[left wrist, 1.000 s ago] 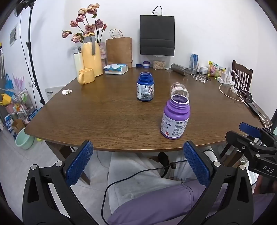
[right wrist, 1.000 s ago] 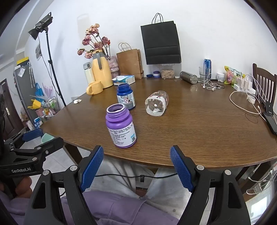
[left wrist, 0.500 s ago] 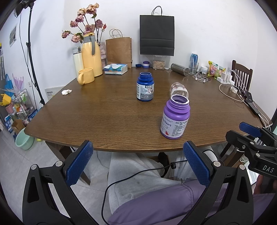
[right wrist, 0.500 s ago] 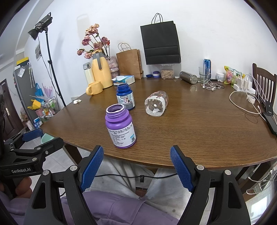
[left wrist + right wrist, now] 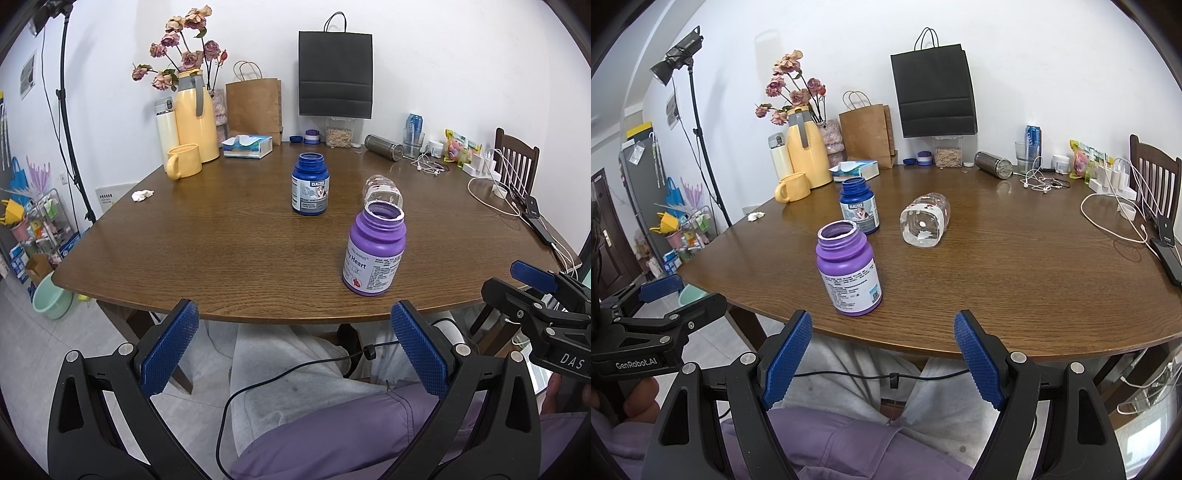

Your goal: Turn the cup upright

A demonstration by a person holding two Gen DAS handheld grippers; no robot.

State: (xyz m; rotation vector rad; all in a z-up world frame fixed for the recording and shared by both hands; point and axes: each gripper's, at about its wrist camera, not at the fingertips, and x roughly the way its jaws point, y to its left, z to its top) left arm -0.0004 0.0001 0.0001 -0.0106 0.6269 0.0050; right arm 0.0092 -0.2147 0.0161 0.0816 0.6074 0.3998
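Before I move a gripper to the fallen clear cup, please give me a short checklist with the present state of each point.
1. Clear cup lies on its side on the table: ok, ready to flip.
2. Right gripper open, holding nothing: ok.
3. Left gripper open, holding nothing: ok.
4. Straight path from the right gripper to the cup: ok, the purple bottle stands left of it.
5. Blue bottle apart from the cup: ok.
6. Cup empty inside: cannot tell.
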